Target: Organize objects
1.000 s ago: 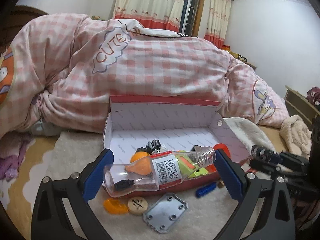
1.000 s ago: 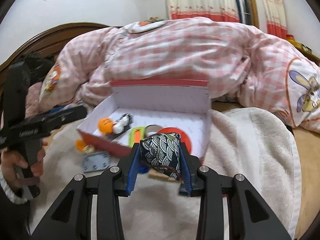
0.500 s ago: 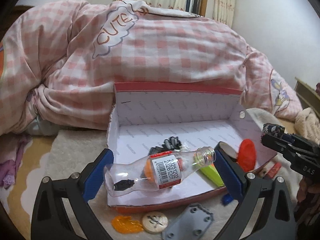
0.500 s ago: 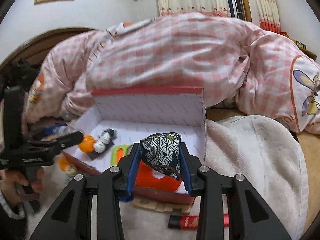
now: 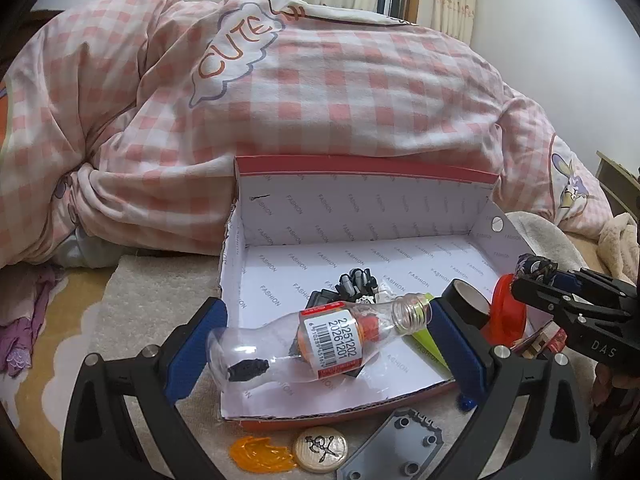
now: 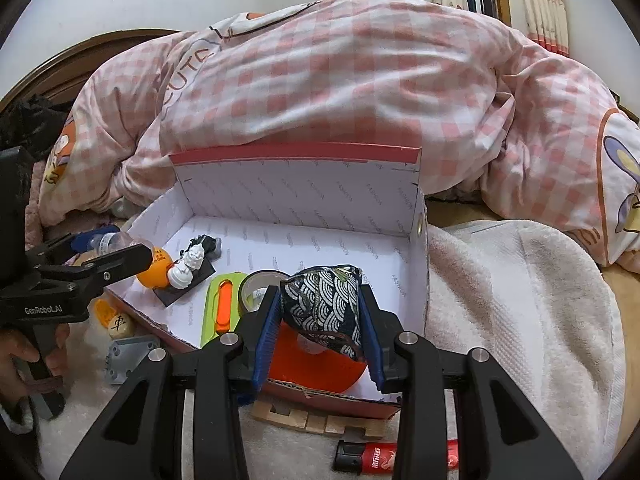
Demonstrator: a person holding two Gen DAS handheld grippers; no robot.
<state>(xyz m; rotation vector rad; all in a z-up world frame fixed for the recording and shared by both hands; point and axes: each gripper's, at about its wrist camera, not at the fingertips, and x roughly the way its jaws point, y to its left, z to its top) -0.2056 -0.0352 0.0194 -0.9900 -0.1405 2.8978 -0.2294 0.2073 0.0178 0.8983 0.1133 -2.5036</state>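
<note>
An open red-and-white cardboard box [image 5: 360, 220] [image 6: 304, 200] stands on the bed against a pink checked quilt. My left gripper [image 5: 320, 340] is shut on a clear plastic bottle [image 5: 312, 340], held lengthwise over the box's front left part. My right gripper [image 6: 320, 320] is shut on a dark wave-patterned cloth pouch [image 6: 324, 304], held over the box's front right corner. Inside the box lie an orange ball [image 6: 154, 268], a white figurine [image 6: 188, 264], a green-and-orange cutter [image 6: 222, 304], a tape roll [image 6: 256, 284] and a red disc [image 6: 316, 364].
On the rug in front of the box lie an orange piece [image 5: 260, 454], a round chess piece [image 5: 320, 448], a grey plate [image 5: 396, 452], wooden blocks [image 6: 312, 420] and a red lighter [image 6: 392, 454]. A white towel [image 6: 520, 300] lies right of the box. The quilt [image 5: 320, 100] rises behind it.
Both grippers have moved forward from in front of the box to over its inside, carrying the bottle and the pouch. The box looks nearer in both views.
</note>
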